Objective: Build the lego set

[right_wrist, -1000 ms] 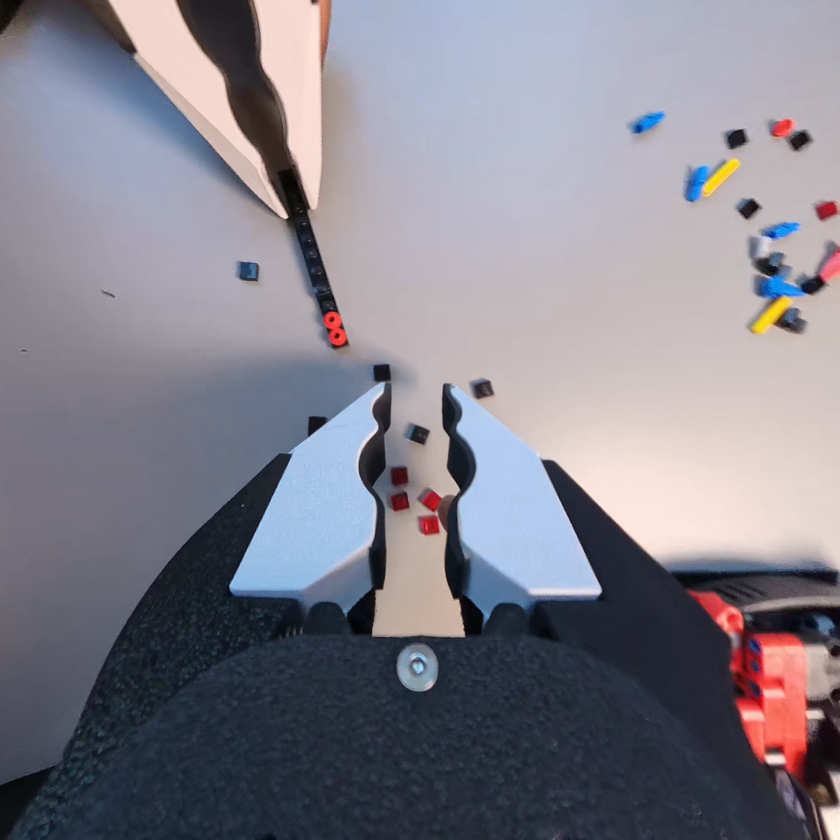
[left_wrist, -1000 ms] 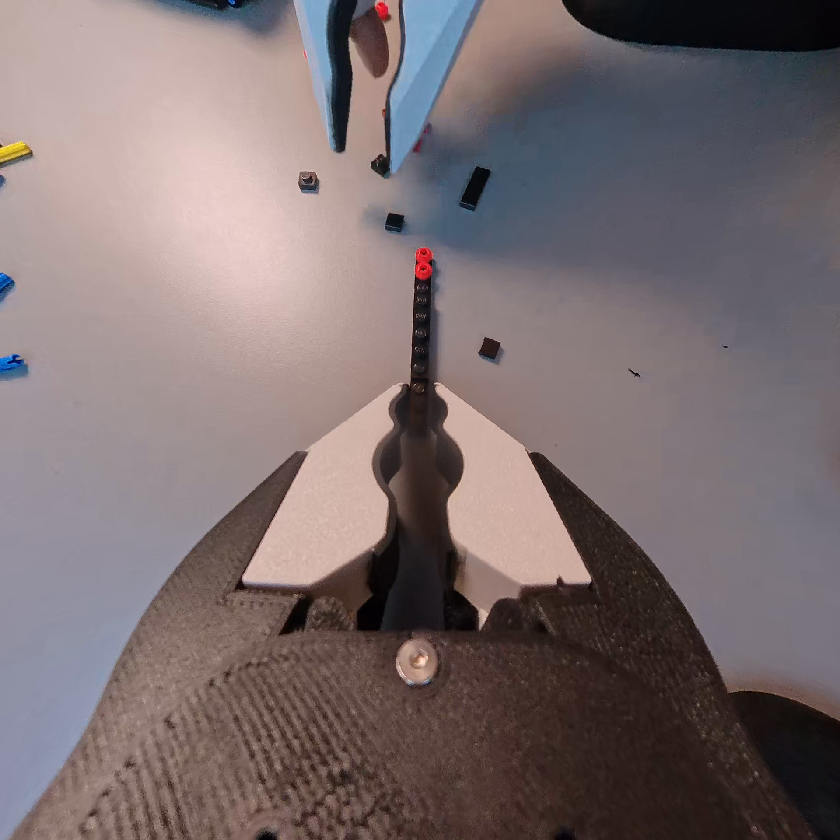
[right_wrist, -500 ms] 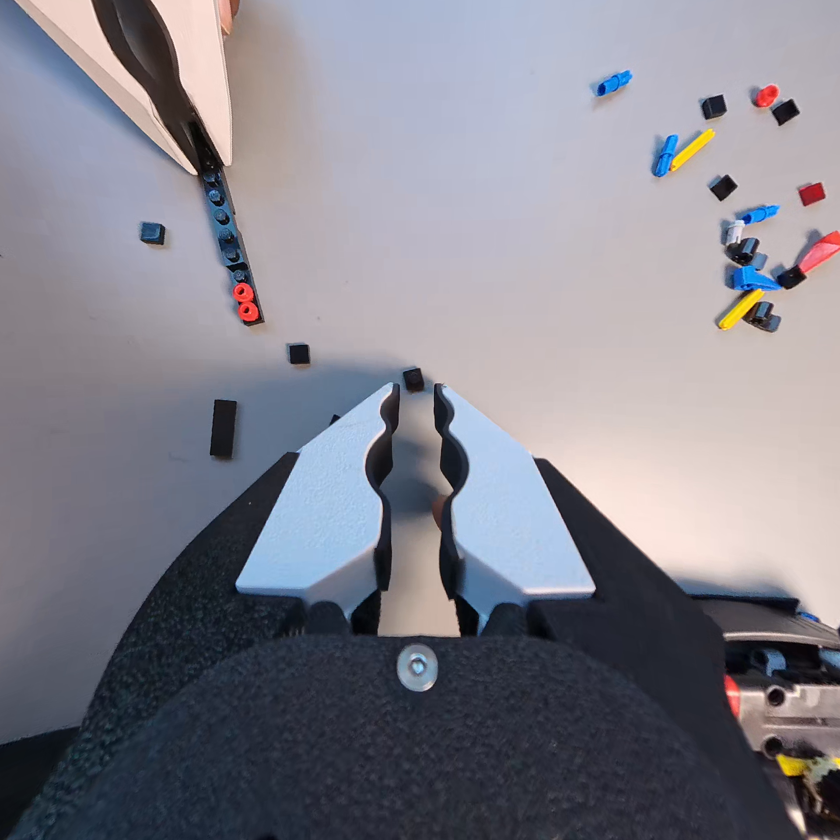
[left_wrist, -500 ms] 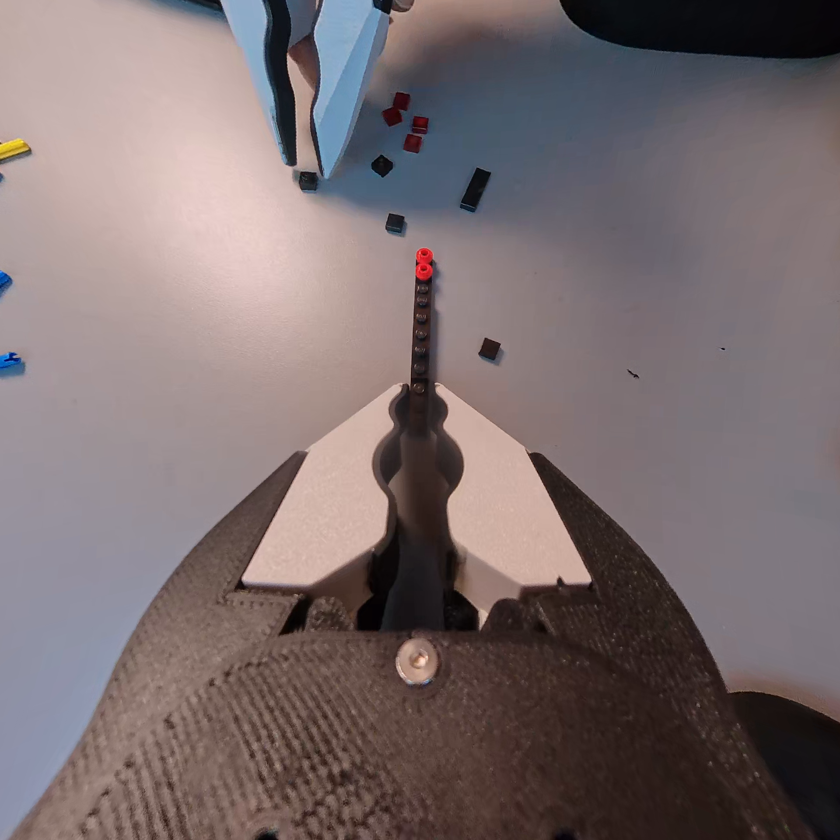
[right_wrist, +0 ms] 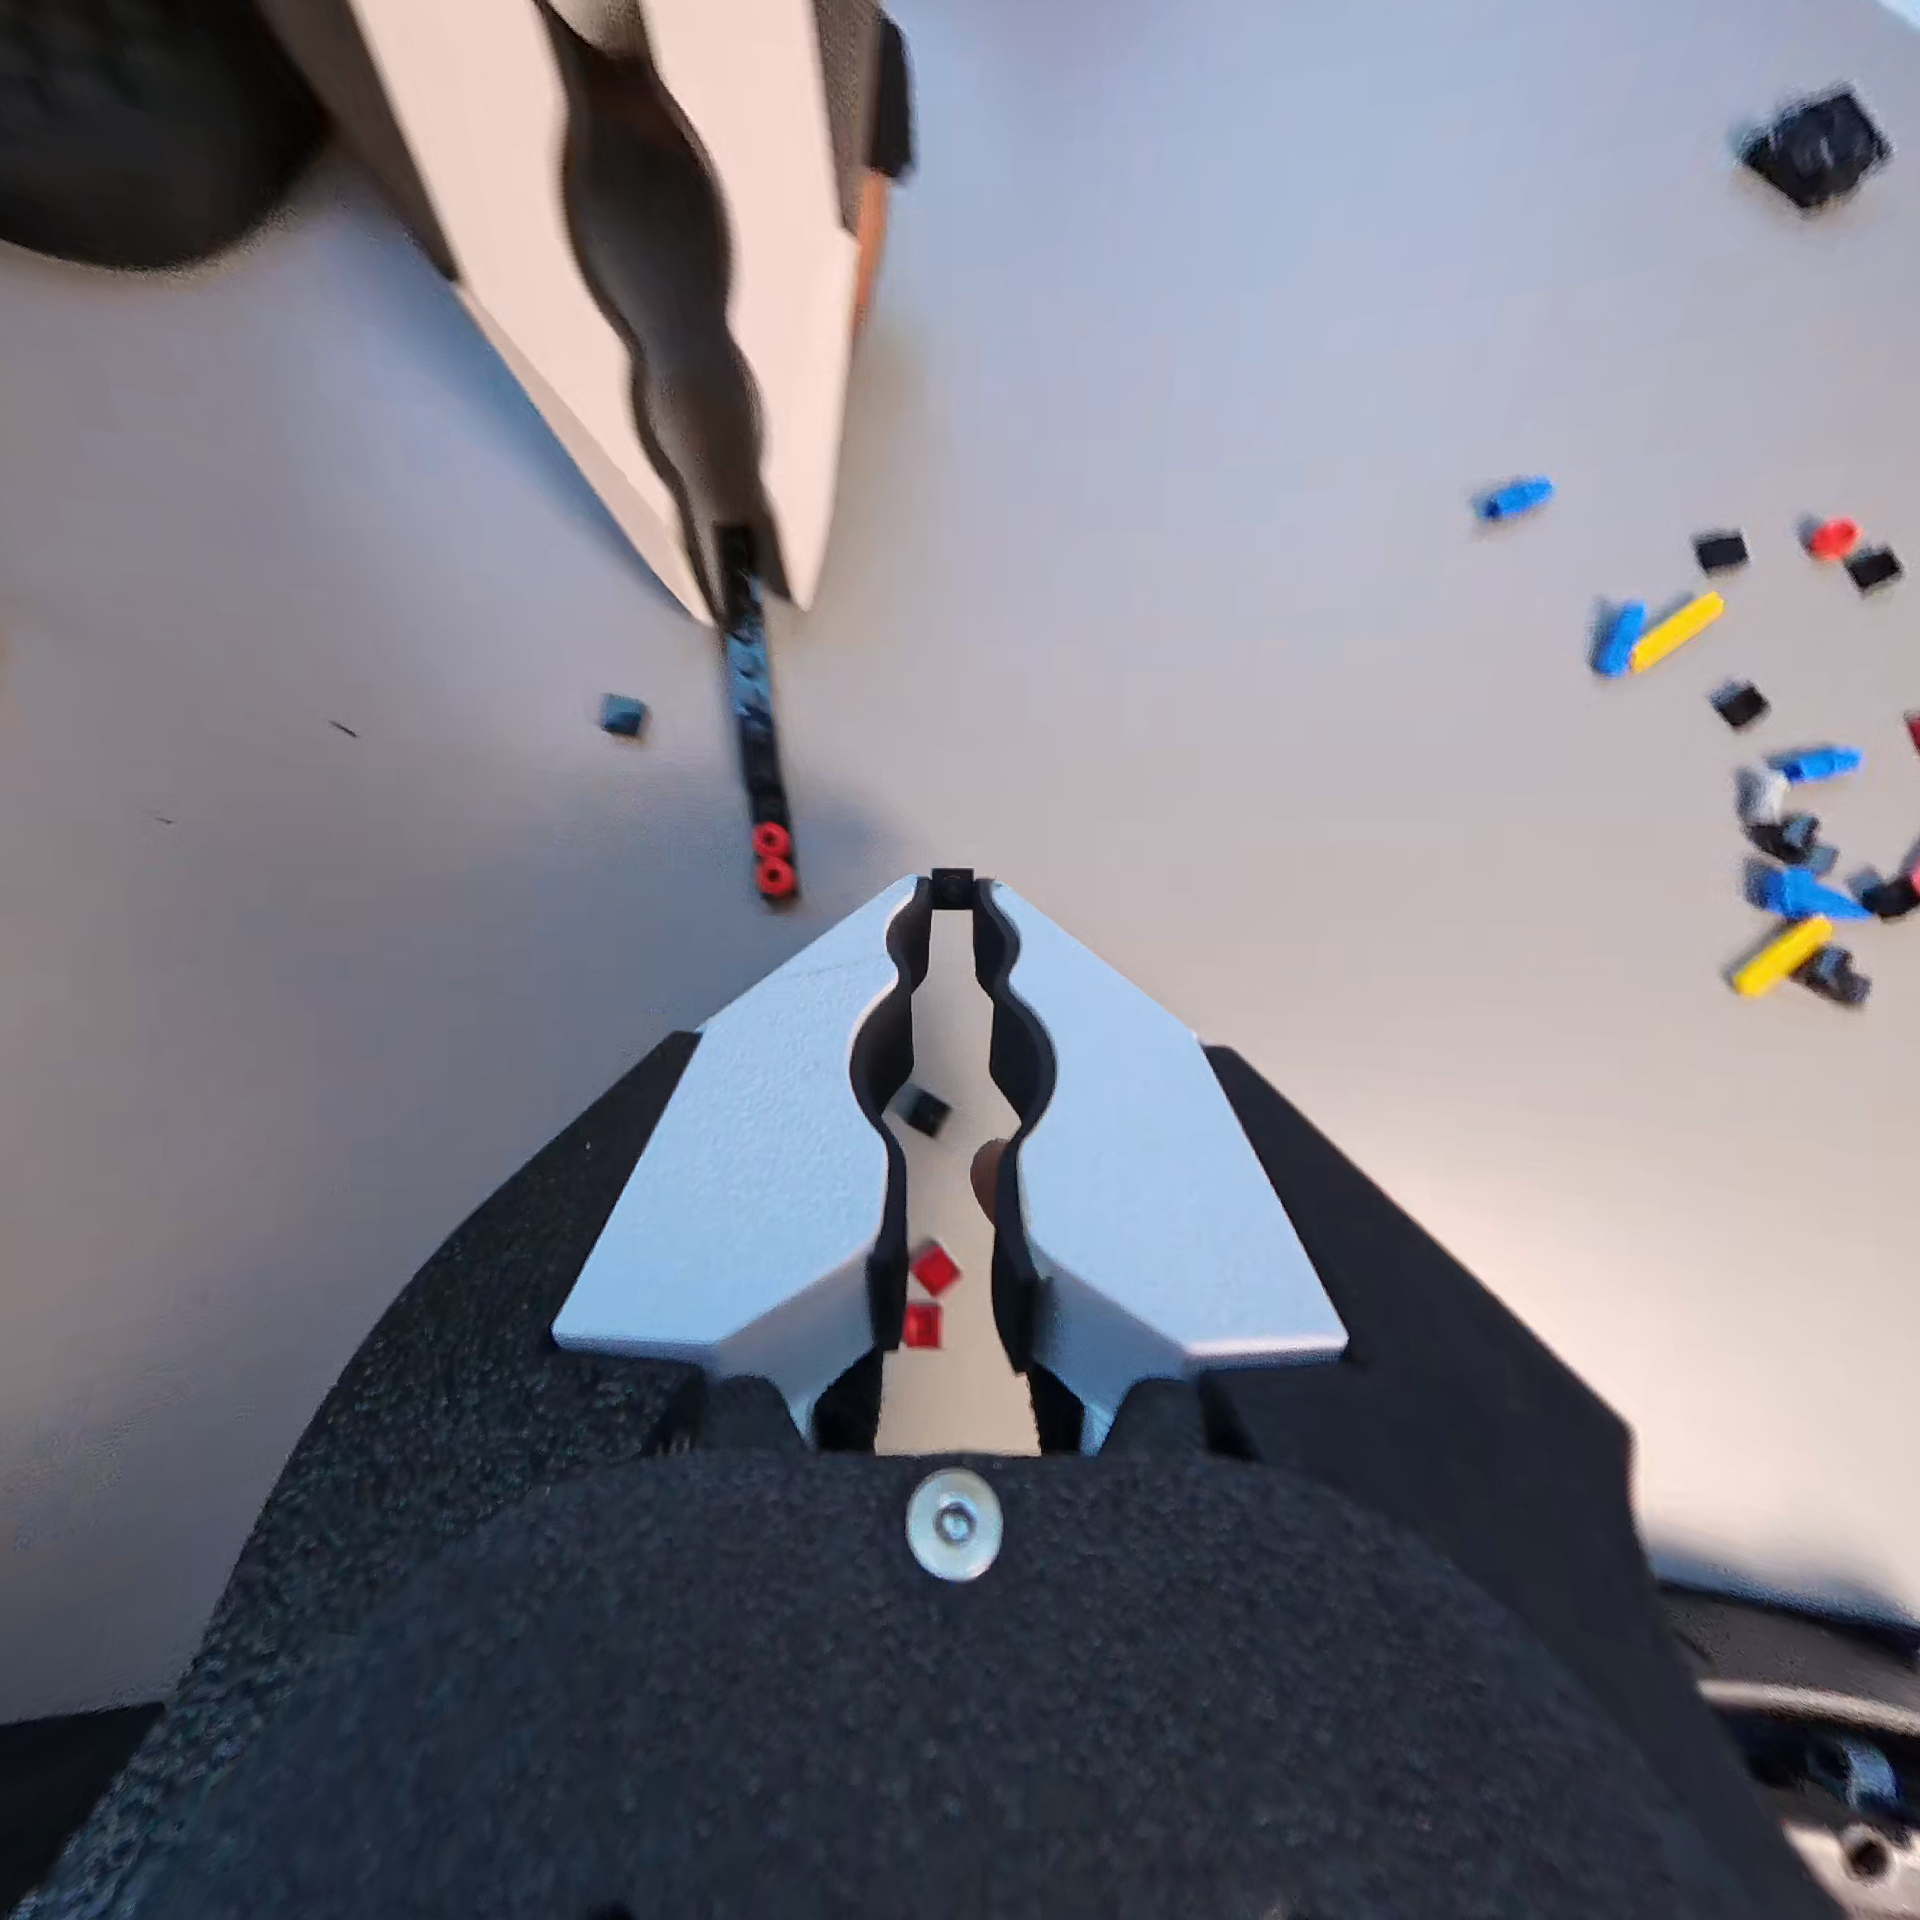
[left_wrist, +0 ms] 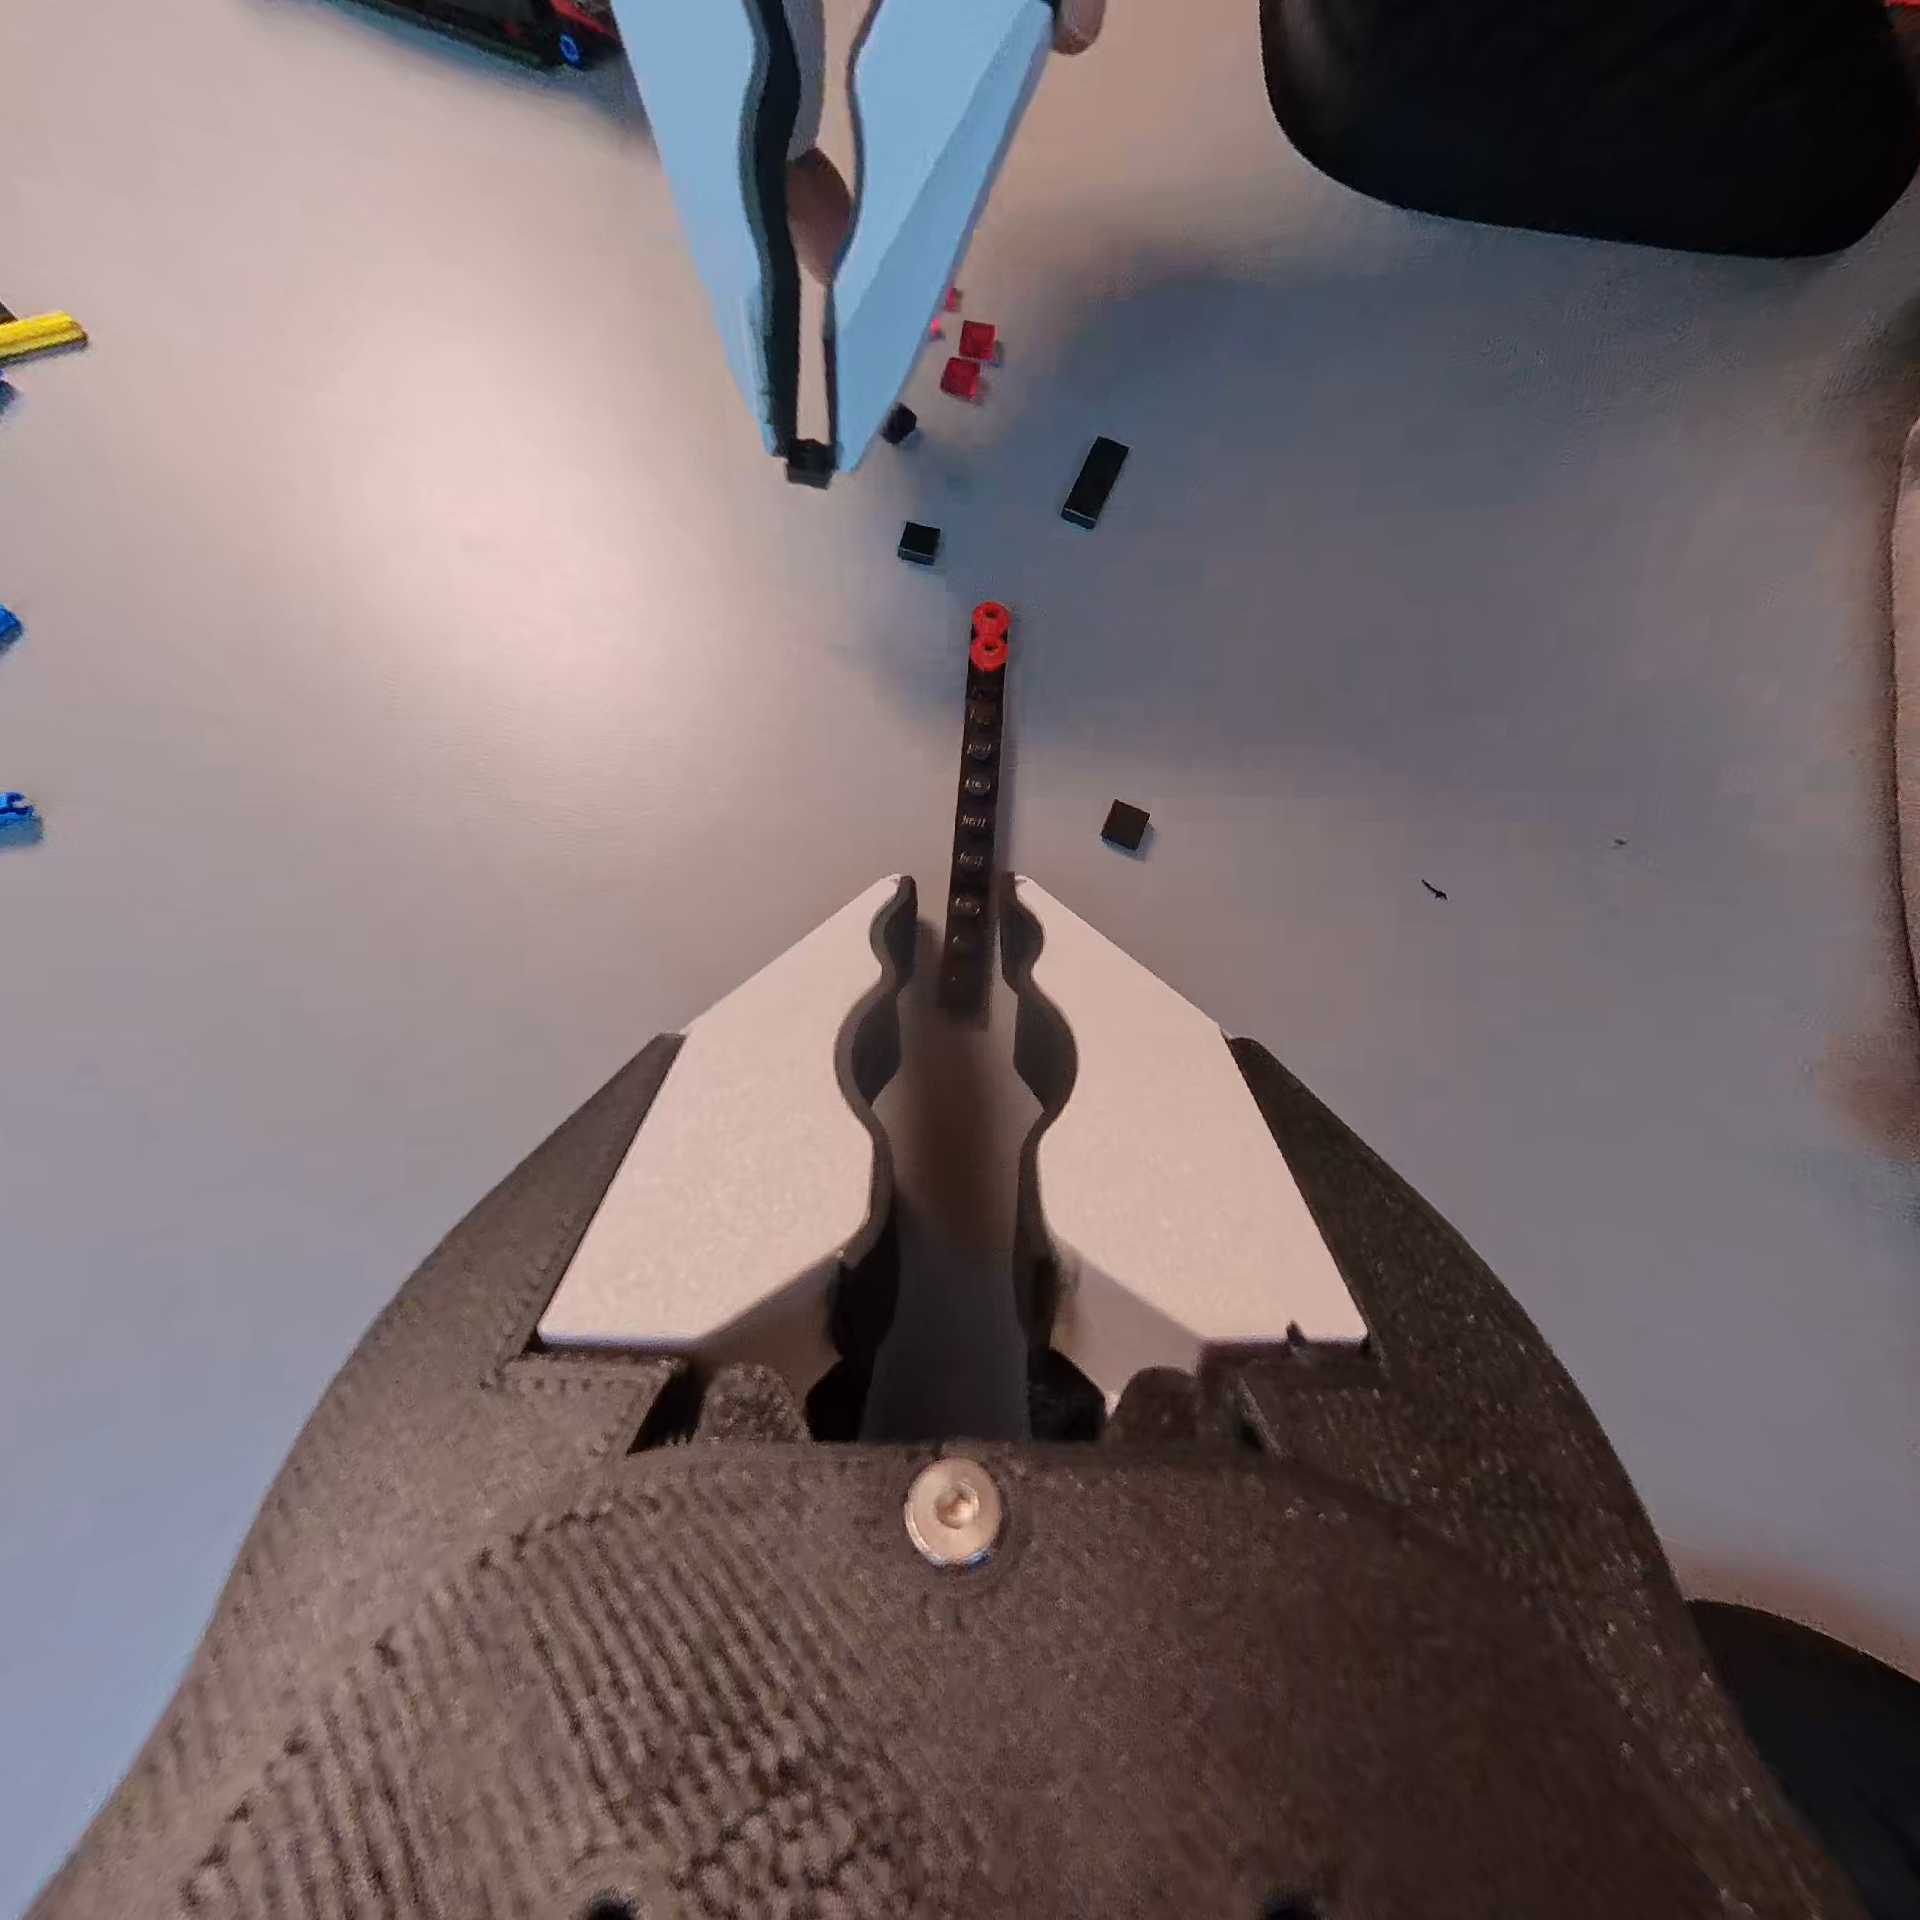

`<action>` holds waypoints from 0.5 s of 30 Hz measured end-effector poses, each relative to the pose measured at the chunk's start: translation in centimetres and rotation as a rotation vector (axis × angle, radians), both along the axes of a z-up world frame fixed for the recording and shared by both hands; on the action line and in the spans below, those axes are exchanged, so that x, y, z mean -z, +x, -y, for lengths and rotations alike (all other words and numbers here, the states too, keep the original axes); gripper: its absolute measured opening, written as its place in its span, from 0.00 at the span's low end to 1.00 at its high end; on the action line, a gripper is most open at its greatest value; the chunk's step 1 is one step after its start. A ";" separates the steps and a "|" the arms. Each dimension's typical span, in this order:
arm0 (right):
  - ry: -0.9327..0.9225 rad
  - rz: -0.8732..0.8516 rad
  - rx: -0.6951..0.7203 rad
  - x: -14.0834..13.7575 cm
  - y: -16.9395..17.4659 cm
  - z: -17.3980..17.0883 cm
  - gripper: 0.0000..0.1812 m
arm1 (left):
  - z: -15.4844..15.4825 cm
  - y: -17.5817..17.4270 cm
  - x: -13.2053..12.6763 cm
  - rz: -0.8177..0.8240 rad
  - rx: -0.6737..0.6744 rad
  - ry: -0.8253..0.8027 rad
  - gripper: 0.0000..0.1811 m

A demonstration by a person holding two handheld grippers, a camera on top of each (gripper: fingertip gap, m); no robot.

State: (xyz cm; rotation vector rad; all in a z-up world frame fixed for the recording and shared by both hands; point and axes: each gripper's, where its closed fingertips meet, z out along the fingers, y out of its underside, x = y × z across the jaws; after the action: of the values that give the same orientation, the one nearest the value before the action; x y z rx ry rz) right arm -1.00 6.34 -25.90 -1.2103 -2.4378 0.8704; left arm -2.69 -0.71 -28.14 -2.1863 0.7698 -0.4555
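A long black plate (left_wrist: 977, 790) lies on the grey table, with two red round studs (left_wrist: 987, 634) at its far end. My left gripper (left_wrist: 958, 883) is open. The plate's near end lies between its fingers, with a gap on each side. My right gripper (right_wrist: 953, 883) is shut on a small black one-stud piece (right_wrist: 953, 890) at its tips. It hovers just right of the plate's red end (right_wrist: 774, 873). In the left wrist view the right gripper (left_wrist: 808, 457) comes in from the top with the piece (left_wrist: 808, 464). The left gripper (right_wrist: 748, 592) shows at the upper left of the right wrist view.
Small black tiles (left_wrist: 920, 542) (left_wrist: 1125, 826), a black oblong tile (left_wrist: 1094, 481) and red tiles (left_wrist: 966, 364) lie around the plate. Several blue, yellow, black and red pieces (right_wrist: 1787, 831) lie to the right. A dark object (left_wrist: 1558, 125) sits at the far right. Spacing between my two grippers at the tips: around 9 centimetres.
My right gripper has shut on the small black piece and carried it towards the plate's red end. My left gripper's jaws have opened off the plate.
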 end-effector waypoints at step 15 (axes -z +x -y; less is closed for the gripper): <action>0.112 0.091 -0.033 2.2 0.8 4.5 0.03 | -0.2 0.6 0.3 -0.096 0.030 0.045 0.03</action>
State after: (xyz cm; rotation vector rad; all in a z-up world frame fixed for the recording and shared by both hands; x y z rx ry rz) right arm -0.21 1.84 -28.07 -1.1978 -2.5476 0.6907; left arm -2.13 -0.53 -28.47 -2.1698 0.8571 -0.3470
